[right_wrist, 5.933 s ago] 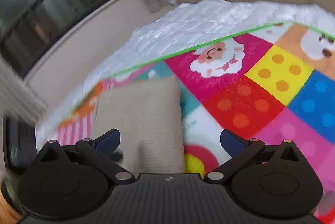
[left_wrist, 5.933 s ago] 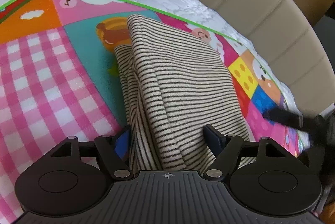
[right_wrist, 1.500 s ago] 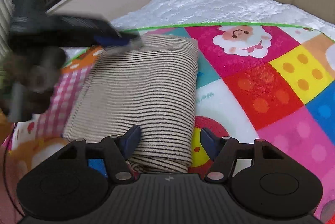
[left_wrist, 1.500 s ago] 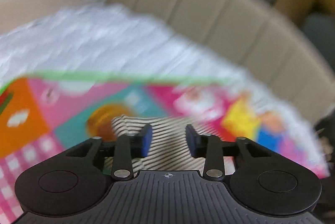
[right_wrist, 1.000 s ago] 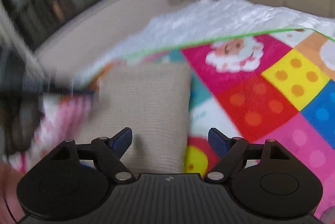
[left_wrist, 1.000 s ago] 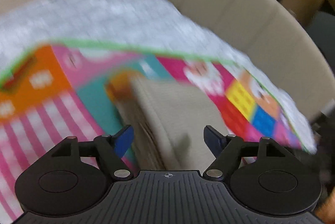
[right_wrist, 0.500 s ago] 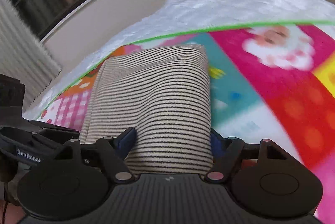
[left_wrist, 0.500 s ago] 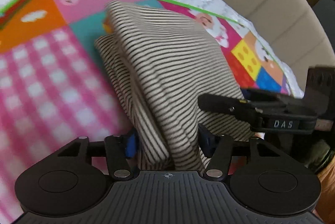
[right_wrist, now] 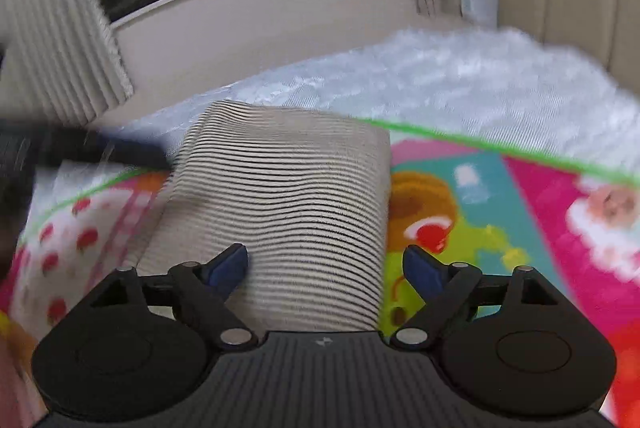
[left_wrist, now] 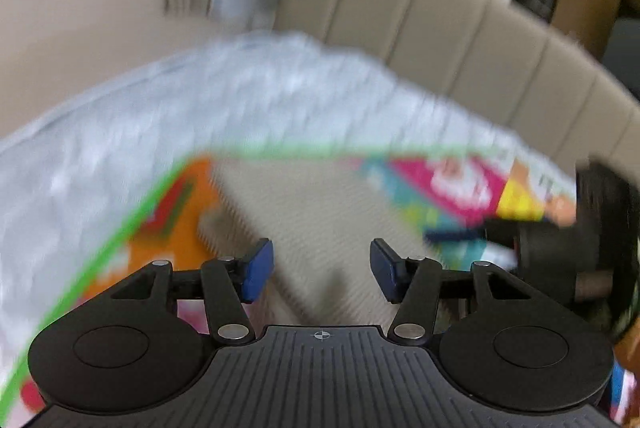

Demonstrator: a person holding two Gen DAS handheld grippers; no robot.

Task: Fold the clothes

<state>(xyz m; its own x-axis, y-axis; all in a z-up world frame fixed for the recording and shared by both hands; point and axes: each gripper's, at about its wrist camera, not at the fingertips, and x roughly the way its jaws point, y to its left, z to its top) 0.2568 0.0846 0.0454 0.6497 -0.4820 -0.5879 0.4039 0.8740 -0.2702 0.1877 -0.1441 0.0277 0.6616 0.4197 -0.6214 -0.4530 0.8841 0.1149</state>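
Striped garment (right_wrist: 288,212) lies on the colourful play mat (right_wrist: 500,212), near the mat's green-edged far border, with the white quilt (right_wrist: 460,76) beyond it. In the right wrist view it reads as a compact rectangular bundle, several layers thick, edges roughly squared. Judgement: the folding itself looks essentially complete; what remains appears to be at most tidying the edges or shifting the bundle to its final spot.

Right gripper (right_wrist: 324,268): fingers spread, blue pads on either side of the near end of the bundle. The left pad (right_wrist: 228,264) overlaps the cloth in the picture; the right pad sits just past the garment's right edge, over the mat. Nothing pinched. Whether the pads actually touch the fabric cannot be told.

Left gripper (left_wrist: 320,268): fingers spread with a clear gap, nothing between them. This view is heavily motion-blurred; the garment (left_wrist: 320,212) shows only as a pale beige patch ahead of the fingers, stripes barely resolved. The dark shape at the right edge of this view is probably the other gripper, too blurred to confirm.

A dark blurred object, presumably the left gripper, reaches in from the left of the right wrist view toward the bundle's far left corner; contact is uncertain.

Beige padded backrest (left_wrist: 460,40) behind the quilt.
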